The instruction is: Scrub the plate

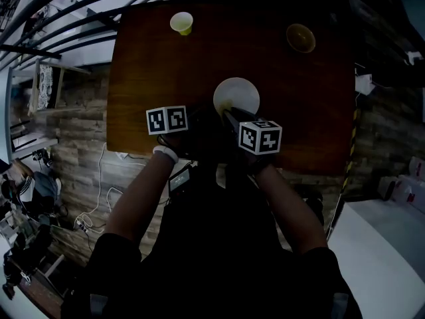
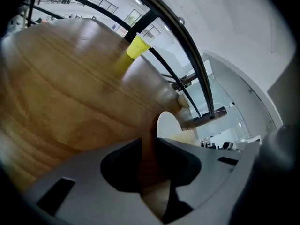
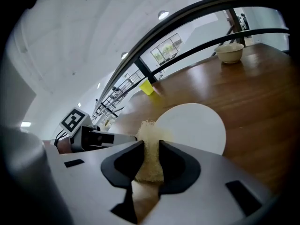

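Observation:
A round white plate [image 1: 237,94] lies flat on the brown wooden table [image 1: 146,78], in front of both grippers. My right gripper [image 3: 151,146] is shut on a beige sponge [image 3: 150,163], whose front end rests at the plate's [image 3: 193,125] near left rim. In the head view the right gripper [image 1: 230,113] reaches the plate's near edge. My left gripper [image 2: 149,149] hovers low over bare wood just left of the plate [image 2: 168,125], its jaws close together with nothing between them. From the right gripper view the left gripper's body [image 3: 96,138] shows beside the sponge.
A yellow cup [image 1: 181,22] stands at the table's far left, also seen as the cup [image 2: 137,46]. A tan bowl [image 1: 300,37] sits at the far right, the same bowl [image 3: 229,52]. Dark railings run beyond the table's far edge.

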Motion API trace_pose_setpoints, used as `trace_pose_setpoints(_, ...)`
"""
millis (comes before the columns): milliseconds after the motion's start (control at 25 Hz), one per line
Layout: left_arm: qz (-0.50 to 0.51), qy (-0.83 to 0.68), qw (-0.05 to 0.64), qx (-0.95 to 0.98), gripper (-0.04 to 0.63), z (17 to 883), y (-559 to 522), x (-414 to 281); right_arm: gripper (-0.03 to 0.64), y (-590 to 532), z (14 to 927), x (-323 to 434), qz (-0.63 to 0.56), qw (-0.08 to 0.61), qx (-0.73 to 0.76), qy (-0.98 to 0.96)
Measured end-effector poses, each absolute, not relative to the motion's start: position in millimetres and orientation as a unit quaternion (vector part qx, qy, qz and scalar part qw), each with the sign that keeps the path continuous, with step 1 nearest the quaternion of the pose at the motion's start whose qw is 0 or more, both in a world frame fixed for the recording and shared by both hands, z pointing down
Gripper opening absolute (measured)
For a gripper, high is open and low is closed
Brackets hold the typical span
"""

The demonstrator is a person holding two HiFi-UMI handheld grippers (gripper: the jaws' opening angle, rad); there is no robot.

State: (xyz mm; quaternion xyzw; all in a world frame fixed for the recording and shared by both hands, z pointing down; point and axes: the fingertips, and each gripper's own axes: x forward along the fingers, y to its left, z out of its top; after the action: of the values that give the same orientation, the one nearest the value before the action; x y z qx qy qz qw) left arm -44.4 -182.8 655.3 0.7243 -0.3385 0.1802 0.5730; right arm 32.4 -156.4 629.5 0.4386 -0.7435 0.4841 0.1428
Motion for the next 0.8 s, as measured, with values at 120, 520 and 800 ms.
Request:
trace_pose_setpoints(120, 0.186, -0.332, 0.565, 0.732, 0.104, 657, -190, -33, 0.109, -160, 633, 57, 0.481, 0.138, 0.458, -0.735)
trace_pose_setpoints(520, 0.199, -0.315, 0.564, 0.737, 0.104, 659, -185, -19, 0.109, -159, 627, 108, 0.484, 0.108, 0.512, -0.701)
trace_pose_setpoints(800, 0.201, -0.309, 0.565, 0.738, 0.104, 658, -182, -13, 0.109, -162, 613, 119, 0.483, 0.089, 0.524, -0.696)
